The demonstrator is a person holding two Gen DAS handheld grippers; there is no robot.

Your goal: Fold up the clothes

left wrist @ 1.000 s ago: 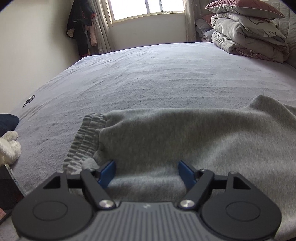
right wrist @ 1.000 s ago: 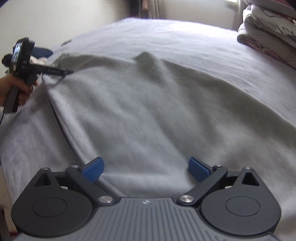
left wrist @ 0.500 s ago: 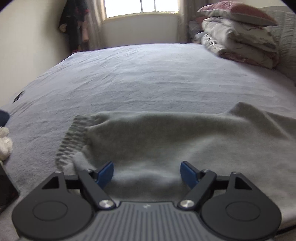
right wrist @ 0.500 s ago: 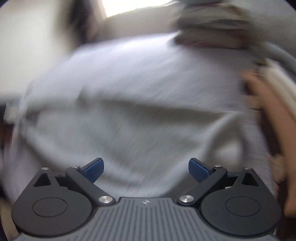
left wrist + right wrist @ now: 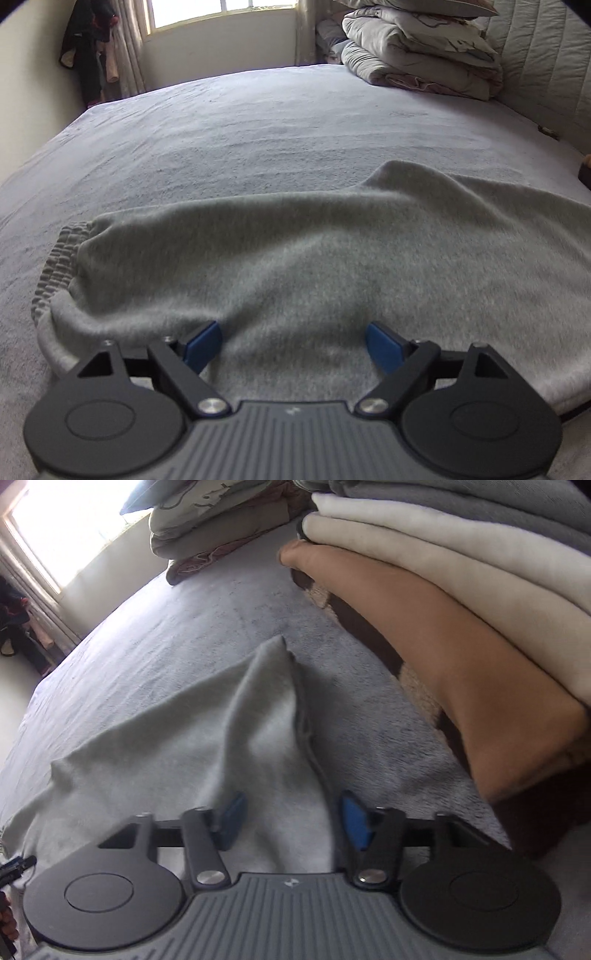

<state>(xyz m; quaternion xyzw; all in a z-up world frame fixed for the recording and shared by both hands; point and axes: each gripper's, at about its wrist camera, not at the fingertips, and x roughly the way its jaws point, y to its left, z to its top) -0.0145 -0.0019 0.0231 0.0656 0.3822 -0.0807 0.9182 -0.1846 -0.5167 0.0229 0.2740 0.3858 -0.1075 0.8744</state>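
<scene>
Since a second ago, the right gripper (image 5: 291, 821) is swinging round from the middle of the grey sweatpants (image 5: 314, 266) to their peaked corner beside the stack of folded blankets (image 5: 461, 602), its jaws closing with cloth between them but not yet pinching. The left gripper (image 5: 293, 345) is opening wide over the fabric near the ribbed waistband (image 5: 55, 262), gripping nothing. Lying flat on the bed (image 5: 258, 129), the sweatpants look soft, thick and limp; hems and corners are offering the surest hold.
</scene>
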